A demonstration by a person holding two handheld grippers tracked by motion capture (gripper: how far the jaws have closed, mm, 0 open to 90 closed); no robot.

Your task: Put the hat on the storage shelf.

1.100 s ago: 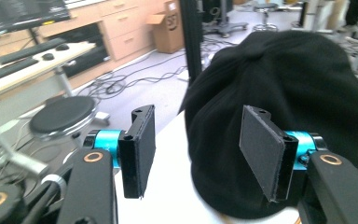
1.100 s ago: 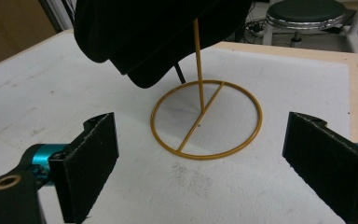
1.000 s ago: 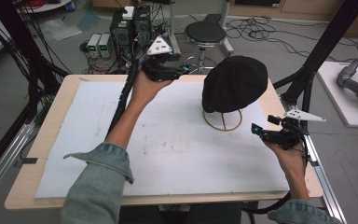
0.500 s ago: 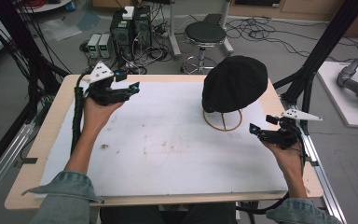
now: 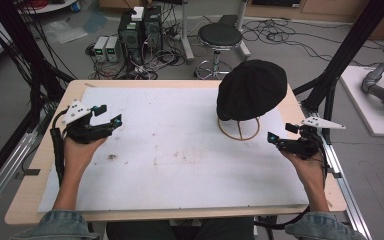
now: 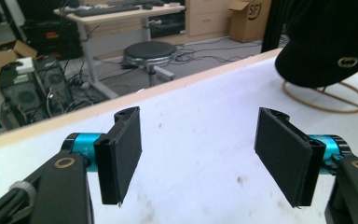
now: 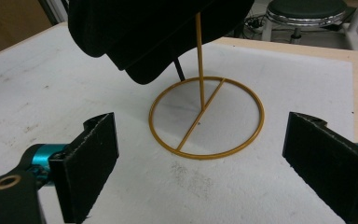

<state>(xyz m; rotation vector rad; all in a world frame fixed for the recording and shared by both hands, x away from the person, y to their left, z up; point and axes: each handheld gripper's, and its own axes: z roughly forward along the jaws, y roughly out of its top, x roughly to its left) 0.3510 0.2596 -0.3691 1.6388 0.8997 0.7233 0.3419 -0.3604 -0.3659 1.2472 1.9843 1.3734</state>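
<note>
A black cap (image 5: 251,89) sits on a gold wire stand (image 5: 238,131) at the table's far right. My left gripper (image 5: 108,114) hovers low over the left side of the white sheet, far from the cap, and points toward it. Its jaws have just been opening and stand open with nothing between them. From the left gripper (image 6: 199,140) I see the cap (image 6: 331,42) and stand (image 6: 326,100) at the upper right. My right gripper (image 5: 280,132) rests just right of the stand, open and empty. The right gripper (image 7: 200,137) faces the stand's ring (image 7: 207,116) under the cap (image 7: 149,32).
A white sheet (image 5: 180,150) covers most of the wooden table (image 5: 45,165). A black stool (image 5: 220,37) and computer boxes (image 5: 140,25) stand on the floor beyond the far edge. Black frame posts (image 5: 337,65) rise at the right and left.
My left hand has swung from the far middle, near the cap, to the table's left side and come down. Its jaws stand wider. The right hand has kept still.
</note>
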